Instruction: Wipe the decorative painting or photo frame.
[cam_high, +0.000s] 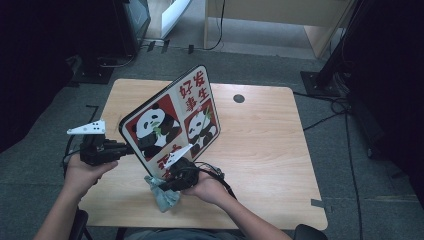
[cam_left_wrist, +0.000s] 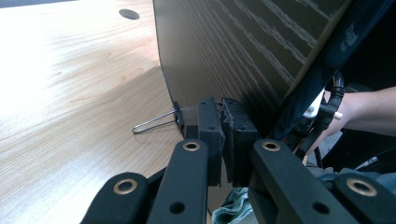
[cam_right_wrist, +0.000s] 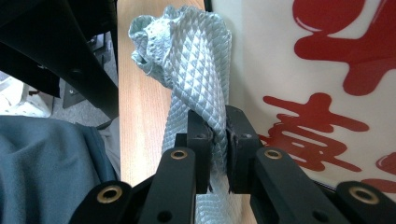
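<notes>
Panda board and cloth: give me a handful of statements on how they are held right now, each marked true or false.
1. The left tongs are clamped on an edge of the panda board. True.
2. The panda board lies flat on the table. False: it is raised and tilted, with its printed face toward the camera in the high view.
3. The right tongs grip a pale blue-grey cloth. True.
4. The cloth is smooth and plain. False: it has a quilted diamond pattern.
5. The cloth sits at the far edge of the table. False: it is at the near edge, by the person's right hand.
</notes>
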